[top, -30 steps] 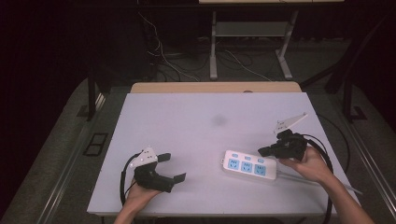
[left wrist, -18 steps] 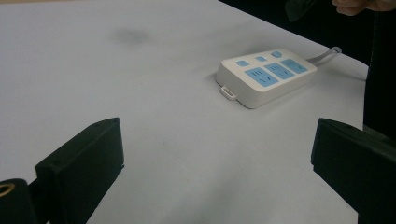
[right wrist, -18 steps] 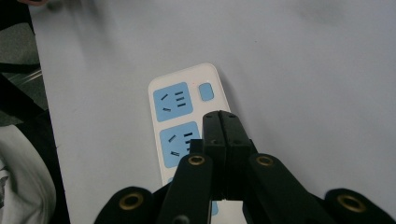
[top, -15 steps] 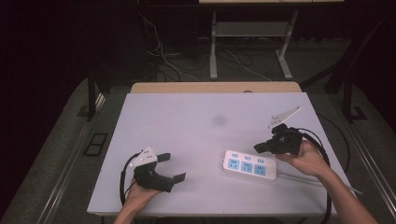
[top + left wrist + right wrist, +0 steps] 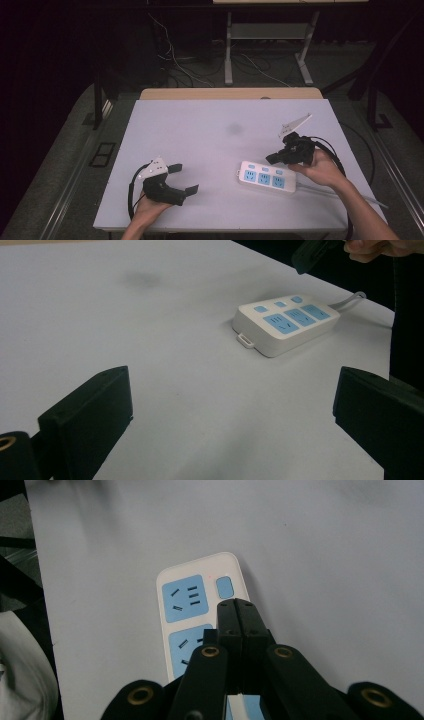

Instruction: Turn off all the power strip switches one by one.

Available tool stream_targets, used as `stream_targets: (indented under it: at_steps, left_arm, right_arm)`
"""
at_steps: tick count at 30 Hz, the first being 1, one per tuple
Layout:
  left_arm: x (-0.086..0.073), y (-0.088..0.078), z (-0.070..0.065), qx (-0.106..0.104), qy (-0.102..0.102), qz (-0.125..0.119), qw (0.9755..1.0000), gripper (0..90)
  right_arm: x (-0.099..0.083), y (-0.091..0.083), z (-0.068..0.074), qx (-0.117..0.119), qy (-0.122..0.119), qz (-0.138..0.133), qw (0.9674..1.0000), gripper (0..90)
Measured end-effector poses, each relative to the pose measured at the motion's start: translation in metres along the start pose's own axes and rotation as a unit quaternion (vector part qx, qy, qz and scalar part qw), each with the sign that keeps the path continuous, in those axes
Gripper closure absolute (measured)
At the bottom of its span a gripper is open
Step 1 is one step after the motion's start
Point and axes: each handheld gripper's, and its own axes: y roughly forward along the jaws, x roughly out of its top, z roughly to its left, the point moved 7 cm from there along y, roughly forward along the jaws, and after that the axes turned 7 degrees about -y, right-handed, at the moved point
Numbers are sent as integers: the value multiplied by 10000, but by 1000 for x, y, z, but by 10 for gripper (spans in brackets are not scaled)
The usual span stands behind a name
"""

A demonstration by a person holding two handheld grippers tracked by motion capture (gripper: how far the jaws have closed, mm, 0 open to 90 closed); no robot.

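A white power strip (image 5: 266, 178) with blue sockets lies flat on the table's right half, its cable running off to the right. My right gripper (image 5: 270, 159) hovers just above the strip's far right end with its jaws pressed together and nothing between them. In the right gripper view the shut tips (image 5: 236, 608) hang over the power strip (image 5: 184, 602), beside a small blue button. My left gripper (image 5: 183, 179) rests near the front left edge, open and holding nothing. In the left gripper view its wide-apart jaws (image 5: 235, 425) frame the power strip (image 5: 285, 322).
The white table (image 5: 200, 130) has bare room across its middle and far side. A faint grey smudge (image 5: 233, 128) marks its centre. Cables and metal stand legs (image 5: 228, 55) sit on the dark floor behind the table.
My right gripper has drifted left toward the power strip, staying shut. The left gripper and the strip have not moved.
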Motion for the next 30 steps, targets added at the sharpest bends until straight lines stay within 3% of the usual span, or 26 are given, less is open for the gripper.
stream_targets:
  at_steps: [30]
  left_arm:
    - [0, -1, 0, 2, -10, -37, 10000, 9]
  right_arm:
    - [-9, 29, -4, 122, 8, 324, 9994, 899]
